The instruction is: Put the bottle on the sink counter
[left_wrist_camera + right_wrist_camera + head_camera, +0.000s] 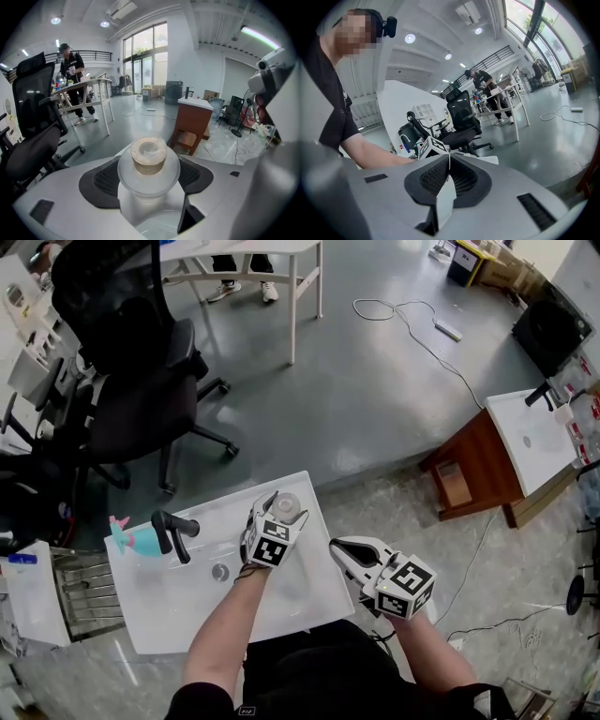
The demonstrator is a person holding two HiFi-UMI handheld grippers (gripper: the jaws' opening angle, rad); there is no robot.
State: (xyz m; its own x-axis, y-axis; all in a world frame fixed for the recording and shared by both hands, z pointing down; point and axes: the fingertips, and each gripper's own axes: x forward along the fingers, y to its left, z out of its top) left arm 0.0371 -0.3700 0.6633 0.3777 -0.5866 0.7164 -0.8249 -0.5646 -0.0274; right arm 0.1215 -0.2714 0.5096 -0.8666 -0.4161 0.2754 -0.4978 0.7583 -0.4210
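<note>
A clear bottle (285,503) with a tan cork-like cap is gripped between the jaws of my left gripper (279,516), over the far right part of the white sink counter (178,620). In the left gripper view the bottle (148,157) fills the gap between the black pads of the left gripper (149,183), cap toward the camera. Whether its base rests on the counter is hidden. My right gripper (339,550) hovers at the counter's right edge; the right gripper (449,161) has its jaws closed together with nothing between them.
A black faucet (173,531), a drain (220,571) and a teal object (131,538) are on the sink's left side. A black office chair (141,371) stands beyond. A second sink on a wooden cabinet (487,460) is at right, with a cable (412,324) on the floor.
</note>
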